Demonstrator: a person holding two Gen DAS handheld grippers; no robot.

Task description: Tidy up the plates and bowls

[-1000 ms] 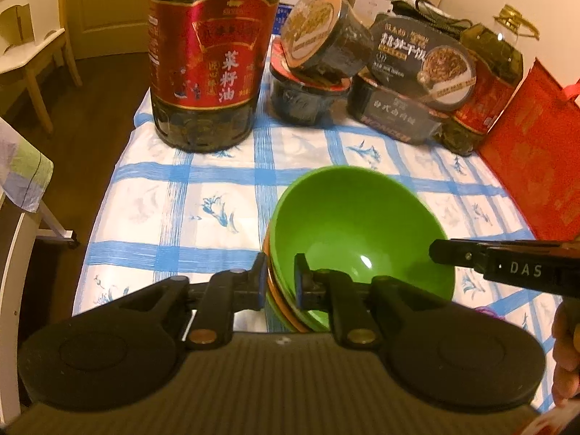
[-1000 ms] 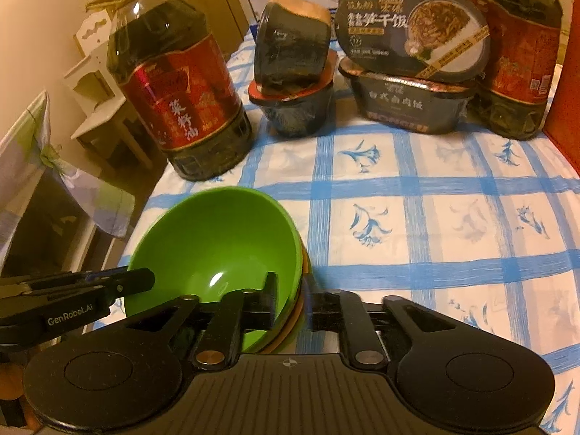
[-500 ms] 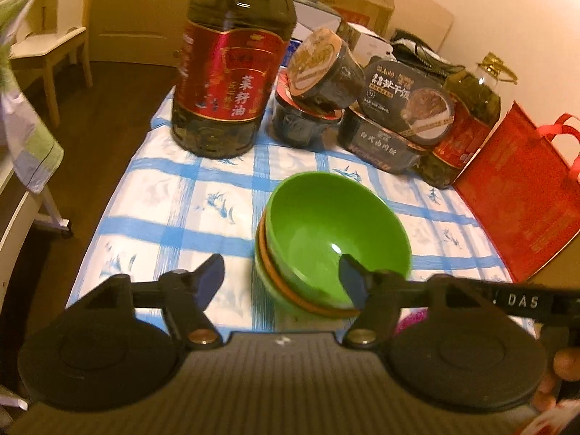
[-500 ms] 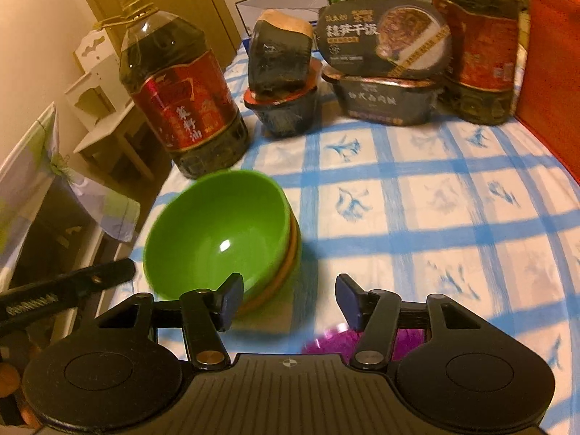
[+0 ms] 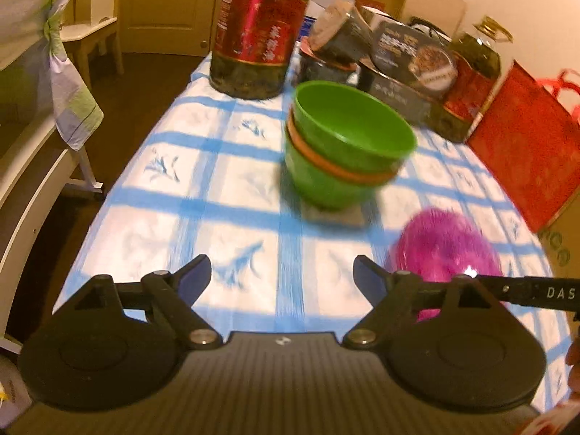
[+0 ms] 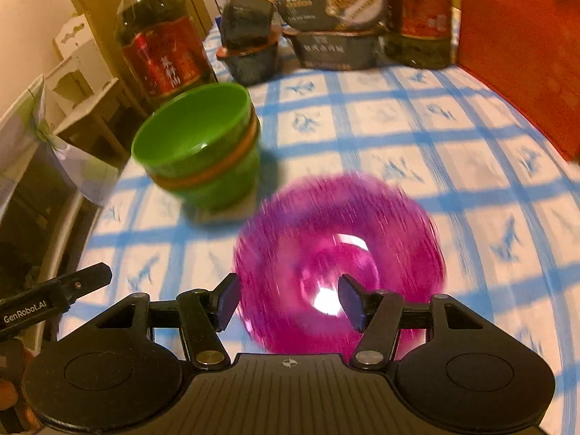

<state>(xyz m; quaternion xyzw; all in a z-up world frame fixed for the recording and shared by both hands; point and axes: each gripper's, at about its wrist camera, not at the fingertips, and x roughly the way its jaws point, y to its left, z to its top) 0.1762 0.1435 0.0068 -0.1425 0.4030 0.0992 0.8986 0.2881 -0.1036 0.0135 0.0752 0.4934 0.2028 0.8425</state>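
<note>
Bowl stack (image 5: 344, 152), green with an orange one sandwiched, is sitting on the checked tablecloth (image 5: 232, 188) just in front of the big oil bottle (image 5: 257, 32). Left gripper (image 5: 282, 275) has just been opening, nothing between jaws. Right gripper (image 6: 290, 302) likewise, hovering over a magenta plate (image 6: 398, 224) near the stack.

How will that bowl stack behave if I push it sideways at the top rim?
The bowl stack is tall for its narrow base, so a rim push may tip it rather than slide it. It looks like thin plastic, probably light. The nested bowls already sit slightly askew, so the top one may shift first.
</note>
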